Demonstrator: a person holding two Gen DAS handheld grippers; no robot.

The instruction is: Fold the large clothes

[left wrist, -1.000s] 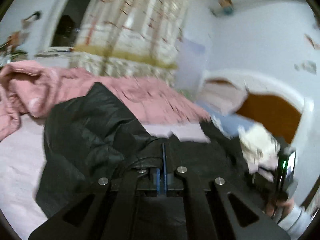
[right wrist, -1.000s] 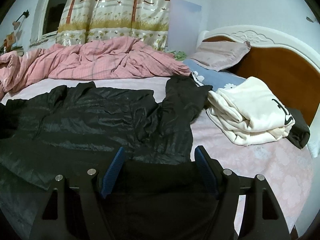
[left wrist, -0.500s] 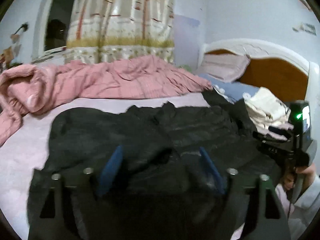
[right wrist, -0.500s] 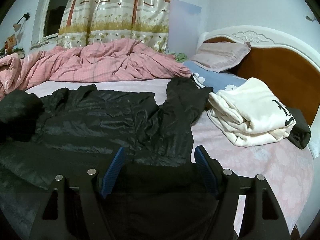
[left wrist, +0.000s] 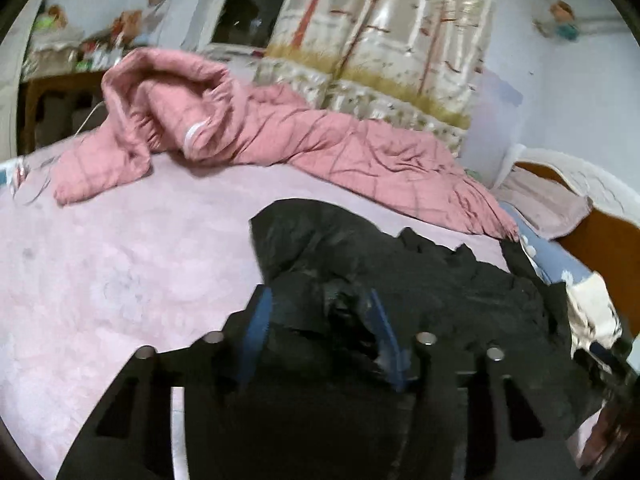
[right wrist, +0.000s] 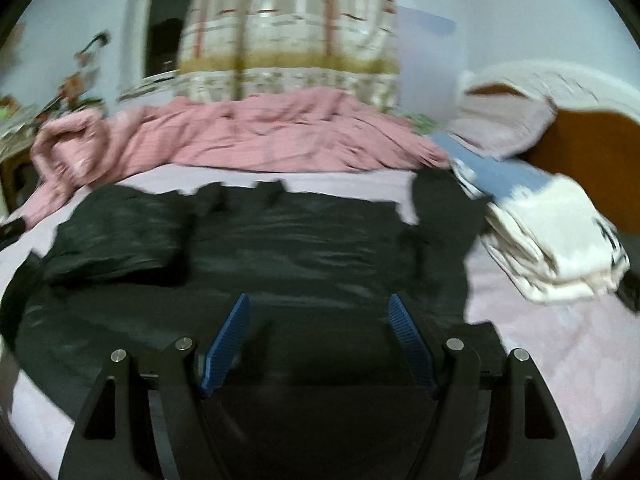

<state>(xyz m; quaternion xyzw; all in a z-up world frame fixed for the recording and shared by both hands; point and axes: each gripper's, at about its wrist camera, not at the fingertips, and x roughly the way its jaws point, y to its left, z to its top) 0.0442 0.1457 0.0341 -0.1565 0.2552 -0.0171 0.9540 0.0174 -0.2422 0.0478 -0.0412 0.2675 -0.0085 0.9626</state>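
Jacket (right wrist: 304, 248) is lying spread flat across the pink sheet (left wrist: 120, 264), collar pointing at the pink quilt (right wrist: 260, 140), with the cream folded pile (right wrist: 552, 240) just beside its right sleeve (right wrist: 440, 216). The left sleeve (right wrist: 120, 236) is already lying folded in over the body. My left gripper (left wrist: 320, 328) has just been closing, and a dark bunch of the jacket's left side is sitting between the blue pads, though I'm not sure they're actually pinching it yet. My right gripper (right wrist: 320, 336) is hanging wide open over the lower part of the jacket, holding nothing. I'm guessing the trick here is grabbing one layer only, near the edge, and keeping the fabric low while carrying it over so the slippery shell isn't sliding.
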